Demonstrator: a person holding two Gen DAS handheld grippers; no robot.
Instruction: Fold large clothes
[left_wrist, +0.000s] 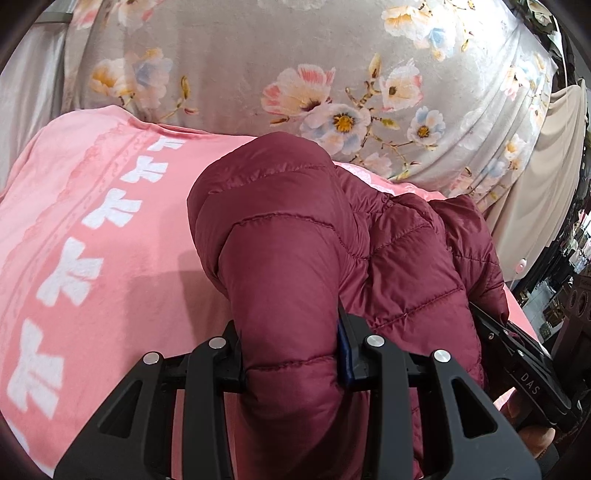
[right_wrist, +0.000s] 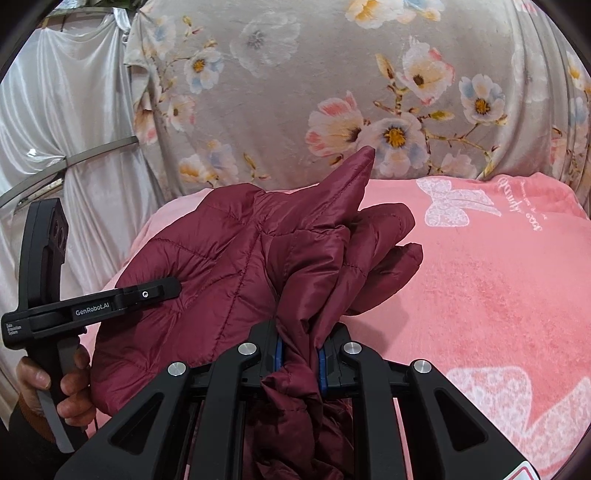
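Note:
A dark red quilted puffer jacket (left_wrist: 295, 240) is held up over a pink blanket (left_wrist: 92, 221). My left gripper (left_wrist: 291, 354) is shut on a thick padded fold of the jacket. My right gripper (right_wrist: 299, 354) is shut on a bunched edge of the jacket (right_wrist: 236, 258), which rises in a peak above its jaws. The left gripper also shows in the right wrist view (right_wrist: 159, 291) at the left, with its tips against the jacket and a hand on its handle. The right gripper's body shows at the right edge of the left wrist view (left_wrist: 524, 369).
The pink blanket (right_wrist: 480, 277) with white bow and butterfly prints covers the surface below. A grey floral cloth (right_wrist: 295, 92) hangs behind it. A white satin curtain (right_wrist: 55, 129) hangs at the left. Dark shelves (left_wrist: 569, 280) stand at the far right.

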